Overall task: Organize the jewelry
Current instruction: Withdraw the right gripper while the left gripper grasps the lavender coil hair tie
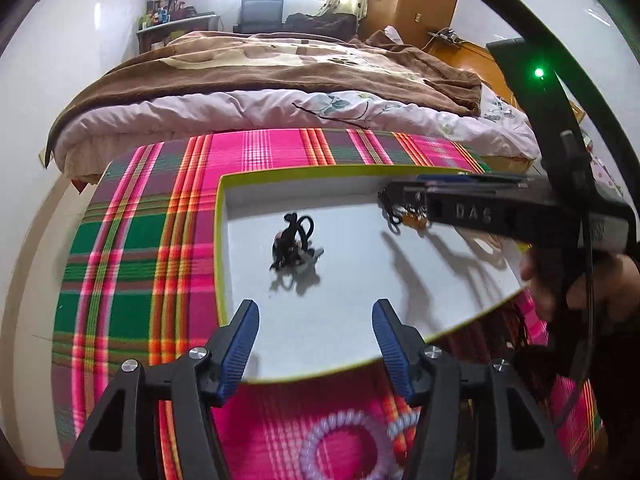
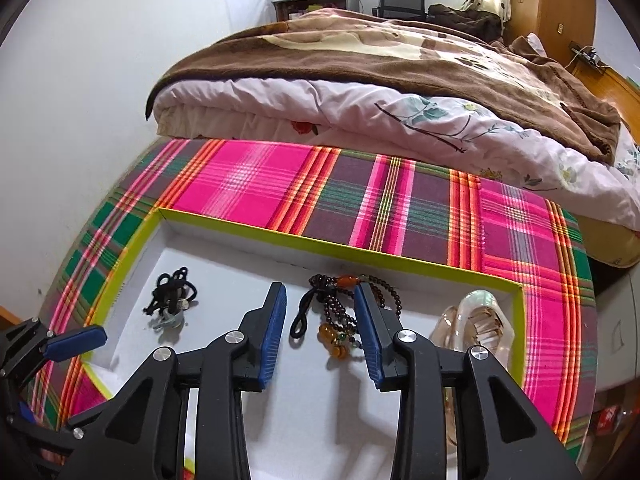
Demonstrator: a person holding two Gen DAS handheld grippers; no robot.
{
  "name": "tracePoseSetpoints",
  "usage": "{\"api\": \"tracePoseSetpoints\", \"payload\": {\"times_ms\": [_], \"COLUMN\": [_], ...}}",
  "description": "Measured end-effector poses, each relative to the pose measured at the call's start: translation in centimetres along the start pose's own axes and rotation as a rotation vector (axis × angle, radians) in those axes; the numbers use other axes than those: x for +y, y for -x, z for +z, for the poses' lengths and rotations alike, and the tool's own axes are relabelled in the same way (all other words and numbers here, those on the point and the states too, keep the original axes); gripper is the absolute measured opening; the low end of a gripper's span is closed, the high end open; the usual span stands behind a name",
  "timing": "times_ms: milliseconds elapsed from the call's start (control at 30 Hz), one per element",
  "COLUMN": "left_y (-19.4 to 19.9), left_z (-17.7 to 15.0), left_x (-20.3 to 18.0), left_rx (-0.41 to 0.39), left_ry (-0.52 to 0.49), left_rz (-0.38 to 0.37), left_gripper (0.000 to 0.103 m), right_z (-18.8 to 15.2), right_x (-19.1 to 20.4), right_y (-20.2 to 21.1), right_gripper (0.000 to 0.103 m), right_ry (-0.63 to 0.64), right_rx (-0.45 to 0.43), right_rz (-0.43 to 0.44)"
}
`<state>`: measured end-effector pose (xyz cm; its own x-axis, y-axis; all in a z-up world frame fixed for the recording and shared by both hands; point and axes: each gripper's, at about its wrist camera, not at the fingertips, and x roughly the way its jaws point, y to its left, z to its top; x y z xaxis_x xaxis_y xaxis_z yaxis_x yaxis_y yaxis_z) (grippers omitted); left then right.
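Note:
A shallow white box with a yellow-green rim lies on a plaid cloth. A black cord pendant rests on its floor. My left gripper stands open above the box's near edge, with the pendant ahead of it and nothing between the jaws. My right gripper is open too. A dark bead necklace with amber beads lies on the box floor between its jaws, partly hidden by the right finger. In the left wrist view the right gripper sits at the box's far right over those beads.
A clear, faceted bangle lies in the box's right corner. A lilac spiral hair tie sits on the plaid cloth under my left gripper. A bed with a brown blanket is beyond the cloth. A hand holds the right gripper.

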<state>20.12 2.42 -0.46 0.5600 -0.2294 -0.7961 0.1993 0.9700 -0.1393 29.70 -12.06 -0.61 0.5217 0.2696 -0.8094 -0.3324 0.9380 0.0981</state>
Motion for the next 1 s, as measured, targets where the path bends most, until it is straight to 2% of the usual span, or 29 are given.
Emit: {"api": "tracePoseSetpoints", "payload": {"times_ms": [200,367,467,567,700,1000], "left_y": [2.1,2.7,2.5,2.1,2.2,2.2], "left_z": [-1.5,-2.8,-3.6,-4.0,-4.6,-5.6], "left_x": [-1.1,-2.6,-3.7,-3.4,-2.9,-2.7], "left_rx": [-0.005,0.021,0.047,0.063,0.073,0.087], "left_ry": [-0.04,-0.071,-0.11,-0.093,-0.061,-0.039], "left_rz": [-0.074,-0.114,-0.088,-0.078,-0.065,-0.072], "left_gripper": [0.059,0.059,0.058,0.058,0.058,0.058], "right_z": [-1.1,-2.4,-3.2,-4.0,-5.1,-6.8], "right_x": [0.8,1.0,1.1,0.6,-0.5,-1.1], "right_y": [3.6,6.3,7.4,8.3,10.0,11.7], "right_gripper": [0.037,0.036,0.036,0.036,0.036,0.036], "right_ry": [0.049,0.065,0.073,0.052,-0.003,-0.036], "right_rx": [-0.066,-0.108,-0.132,-0.16,-0.209,-0.228], "right_rz": [0.01,0.009,0.013,0.012,0.053,0.065]}}
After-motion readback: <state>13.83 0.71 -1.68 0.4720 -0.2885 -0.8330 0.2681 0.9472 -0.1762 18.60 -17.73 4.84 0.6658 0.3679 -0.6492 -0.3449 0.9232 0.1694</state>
